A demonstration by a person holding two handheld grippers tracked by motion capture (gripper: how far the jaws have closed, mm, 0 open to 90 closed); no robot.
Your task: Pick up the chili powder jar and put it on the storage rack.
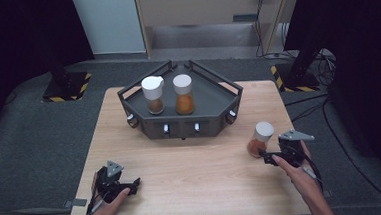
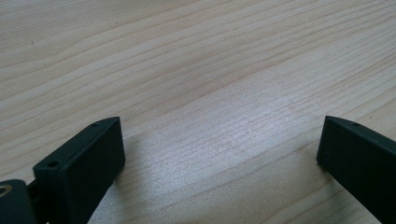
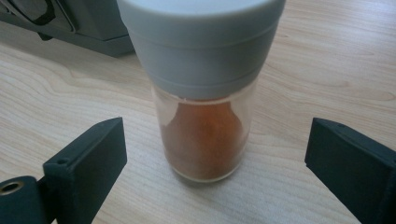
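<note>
Pale wooden table (image 1: 192, 167) in a dark-curtained room, grey rack (image 1: 181, 105) at the back with two spice jars inside. Third spice jar (image 3: 203, 93) upright near the right edge, between the wide-set jaws of the right gripper (image 3: 215, 154), untouched. Left gripper (image 2: 219, 149) agape over bare wood. Likely the reach-to-grasp step; next, squeezing squarely onto the glass without tipping it.

Glass spice jar (image 1: 259, 140) with white cap, upright on the table's right side (orange-brown powder inside)

Grey carpet floor (image 1: 35, 142); black curtains (image 1: 18, 33)
</note>
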